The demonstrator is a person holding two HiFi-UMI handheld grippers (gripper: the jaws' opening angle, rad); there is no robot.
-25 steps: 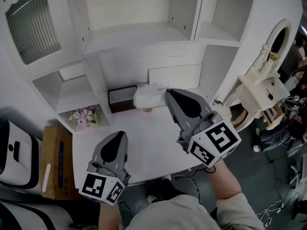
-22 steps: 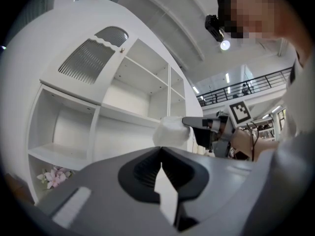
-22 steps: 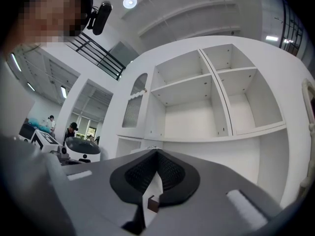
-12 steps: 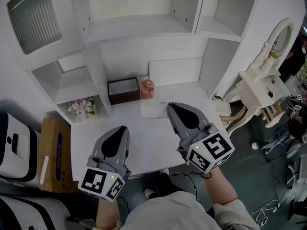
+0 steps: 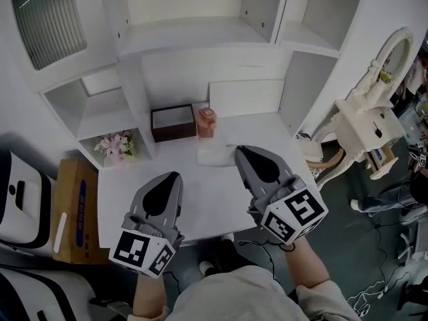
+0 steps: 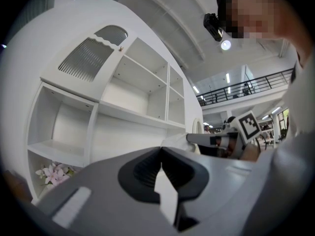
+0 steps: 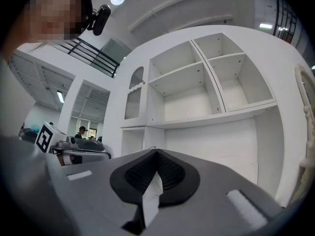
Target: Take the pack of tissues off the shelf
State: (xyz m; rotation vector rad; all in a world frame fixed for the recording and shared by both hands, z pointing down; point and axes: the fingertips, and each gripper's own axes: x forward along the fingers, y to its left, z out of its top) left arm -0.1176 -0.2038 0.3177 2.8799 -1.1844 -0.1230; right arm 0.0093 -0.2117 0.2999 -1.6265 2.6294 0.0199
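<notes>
The pack of tissues (image 5: 214,156) is a soft white packet, low over the white table (image 5: 200,202) in front of the shelf unit (image 5: 194,39). Whether it rests on the table I cannot tell. My right gripper (image 5: 237,150) is shut, pinching the pack's near right edge; a thin printed edge (image 7: 149,148) shows at the jaw tips in the right gripper view. My left gripper (image 5: 171,177) hovers shut and empty over the table's left half. The left gripper view shows the right gripper (image 6: 216,140) with the white pack (image 6: 176,139) at its tip.
A dark brown open box (image 5: 172,123) and a small orange jar (image 5: 206,122) stand at the back of the table under the shelf. Pink flowers (image 5: 118,146) sit in the low left niche. A cardboard box (image 5: 72,206) stands left, a white ornate stand (image 5: 371,122) right.
The right gripper has brought the pack of tissues down and toward me, away from the shelf niche. The brown box and the orange jar behind it are now uncovered. The left gripper barely moved.
</notes>
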